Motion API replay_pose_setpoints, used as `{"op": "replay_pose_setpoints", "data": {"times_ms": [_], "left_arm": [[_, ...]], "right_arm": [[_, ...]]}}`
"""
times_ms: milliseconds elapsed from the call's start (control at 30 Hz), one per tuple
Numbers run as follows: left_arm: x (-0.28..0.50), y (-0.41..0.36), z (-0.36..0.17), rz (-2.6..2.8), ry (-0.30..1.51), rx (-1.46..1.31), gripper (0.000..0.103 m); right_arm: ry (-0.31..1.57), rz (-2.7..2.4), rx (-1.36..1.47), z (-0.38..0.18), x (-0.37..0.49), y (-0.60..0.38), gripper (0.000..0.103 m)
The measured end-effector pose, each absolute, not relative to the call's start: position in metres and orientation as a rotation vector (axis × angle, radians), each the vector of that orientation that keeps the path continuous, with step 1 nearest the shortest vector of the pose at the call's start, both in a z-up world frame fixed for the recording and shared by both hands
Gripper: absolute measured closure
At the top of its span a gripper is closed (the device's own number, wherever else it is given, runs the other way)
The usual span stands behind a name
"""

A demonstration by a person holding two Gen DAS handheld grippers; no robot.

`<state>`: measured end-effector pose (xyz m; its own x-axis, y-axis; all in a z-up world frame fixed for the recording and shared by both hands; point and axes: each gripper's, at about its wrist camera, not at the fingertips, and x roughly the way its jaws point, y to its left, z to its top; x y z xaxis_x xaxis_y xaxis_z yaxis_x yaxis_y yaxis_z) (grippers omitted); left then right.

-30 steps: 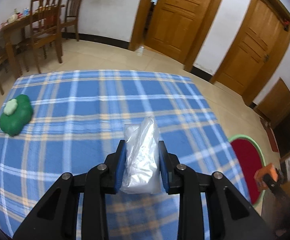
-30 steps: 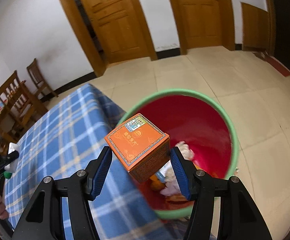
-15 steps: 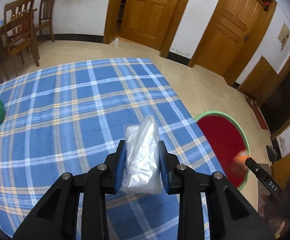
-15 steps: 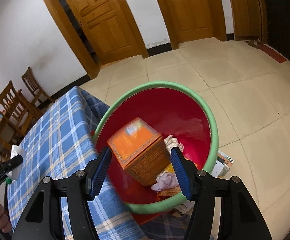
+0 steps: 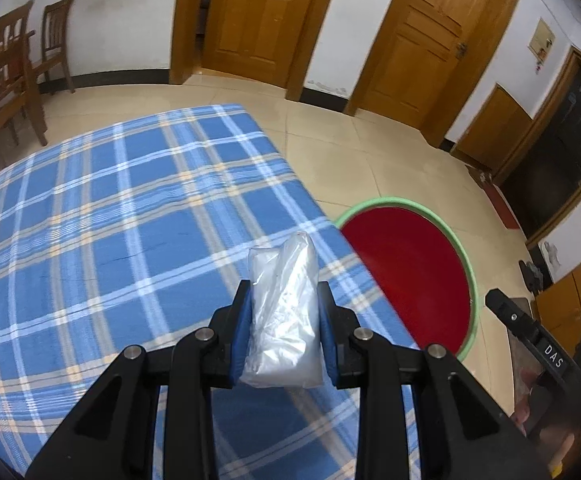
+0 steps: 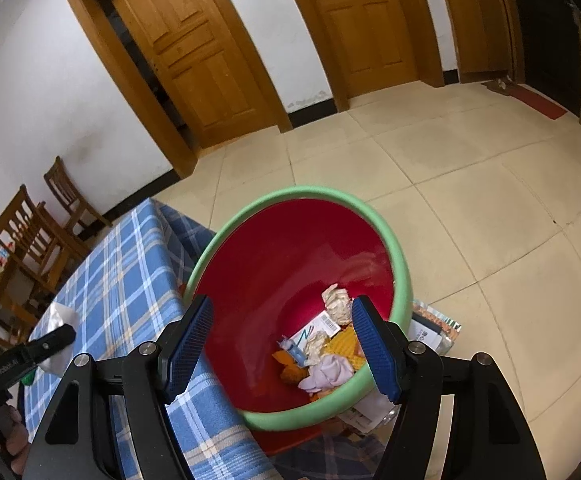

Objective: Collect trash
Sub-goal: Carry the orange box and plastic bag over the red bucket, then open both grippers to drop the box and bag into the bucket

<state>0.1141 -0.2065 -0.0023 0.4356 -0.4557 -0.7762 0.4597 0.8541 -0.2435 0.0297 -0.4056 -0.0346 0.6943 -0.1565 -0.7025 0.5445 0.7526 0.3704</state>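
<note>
Red-walled bin [image 6: 274, 256] filled the frame centre beside the plaid tablecloth [image 6: 130, 272]; right gripper [image 6: 282, 354] jaws were opening, empty; left gripper [image 5: 283, 316] clamped a plastic bag [image 5: 284, 312].

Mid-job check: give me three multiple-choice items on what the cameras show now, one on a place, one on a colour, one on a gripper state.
1. Where is the bin?
A. on the table
B. on the floor beside the table
C. under a chair

2. What colour is the bin's rim?
A. green
B. blue
C. yellow

3. What is the left gripper doing?
A. open and empty
B. gripping an orange box
C. shut on the clear plastic bag

Answers:
1. B, it stands on the tiles at the table's edge.
2. A, a green ring tops the red inside.
3. C, both pads press the bag.
</note>
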Motion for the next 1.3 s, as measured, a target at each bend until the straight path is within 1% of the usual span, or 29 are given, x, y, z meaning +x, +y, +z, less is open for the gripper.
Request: {"op": "replay_pose_setpoints", "data": {"times_ms": [300, 733, 800, 833, 867, 1033, 1300], "left_arm": [[0.103, -0.258, -0.005, -0.686, 0.97, 0.083, 0.072], [0.099, -0.325, -0.028, -0.782, 0.999, 0.163, 0.072], [0.098, -0.328, -0.029, -0.796, 1.003, 0.159, 0.066], [0.098, -0.329, -0.029, -0.797, 1.005, 0.155, 0.056], [0.098, -0.33, -0.028, -0.798, 1.0, 0.149, 0.051], [0.097, -0.329, -0.022, -0.793, 0.981, 0.136, 0.046], [0.1, -0.312, -0.018, -0.739, 1.007, 0.119, 0.045]], "right_arm": [[0.689, -0.481, 0.632, -0.035, 0.015, -0.427, 0.03], [0.69, -0.527, 0.672, -0.043, 0.0, -0.453, 0.03], [0.688, -0.531, 0.678, -0.045, -0.003, -0.457, 0.03], [0.688, -0.533, 0.682, -0.046, -0.004, -0.459, 0.03], [0.689, -0.535, 0.686, -0.047, -0.004, -0.46, 0.03], [0.692, -0.532, 0.705, -0.051, -0.005, -0.465, 0.03], [0.683, -0.512, 0.694, -0.044, -0.007, -0.461, 0.03]]}}
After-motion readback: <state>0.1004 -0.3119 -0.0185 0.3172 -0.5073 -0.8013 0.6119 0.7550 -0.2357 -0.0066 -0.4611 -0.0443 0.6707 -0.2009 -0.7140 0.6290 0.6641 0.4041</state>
